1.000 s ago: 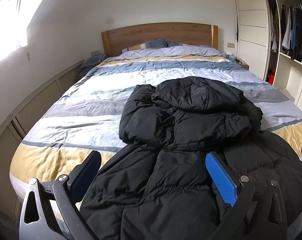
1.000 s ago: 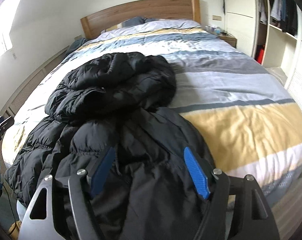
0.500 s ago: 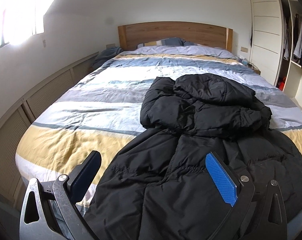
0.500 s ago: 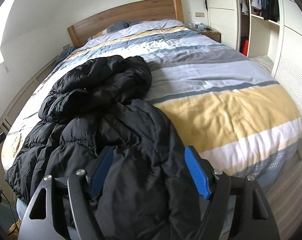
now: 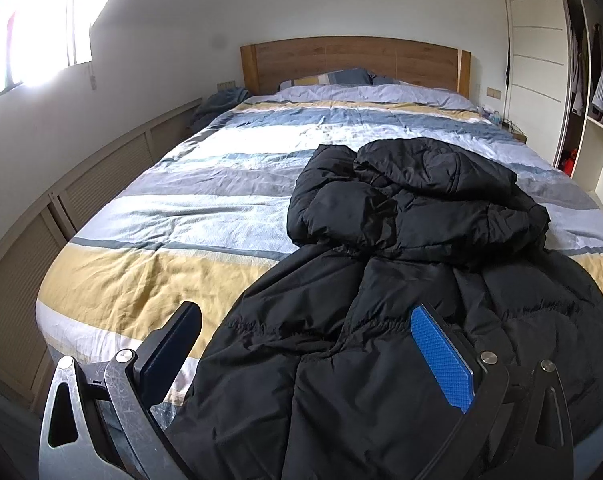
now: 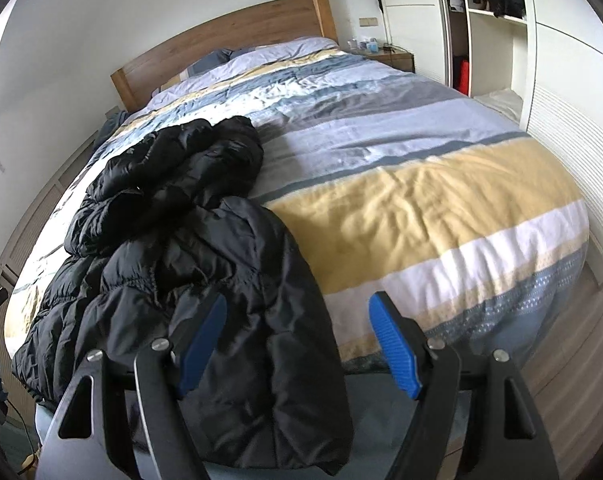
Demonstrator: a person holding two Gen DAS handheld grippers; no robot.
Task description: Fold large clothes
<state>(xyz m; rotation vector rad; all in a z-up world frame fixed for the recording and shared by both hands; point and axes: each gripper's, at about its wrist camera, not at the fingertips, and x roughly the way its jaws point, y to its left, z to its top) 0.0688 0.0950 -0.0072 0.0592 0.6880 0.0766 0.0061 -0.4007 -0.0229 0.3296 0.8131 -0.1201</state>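
Striped bedding covers the bed [image 5: 205,208], and the black puffer jacket [image 5: 381,320] lies lengthwise on it — bunched hood end toward the wooden headboard [image 5: 353,60], hem at the foot edge. An open wardrobe [image 5: 597,80] right of the headboard holds hanging clothes. Left tongs [image 5: 309,344] stand wide over the hem, gripping nothing.

From the right wrist, the jacket [image 6: 173,248] runs the same way — its hem drapes over the foot edge. Right tongs [image 6: 297,340] gape wide, one pad over the fabric, holding nothing.

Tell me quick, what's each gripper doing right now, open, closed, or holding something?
Left gripper: open, holding nothing, over the black jacket.
Right gripper: open, holding nothing, over the jacket's near edge.
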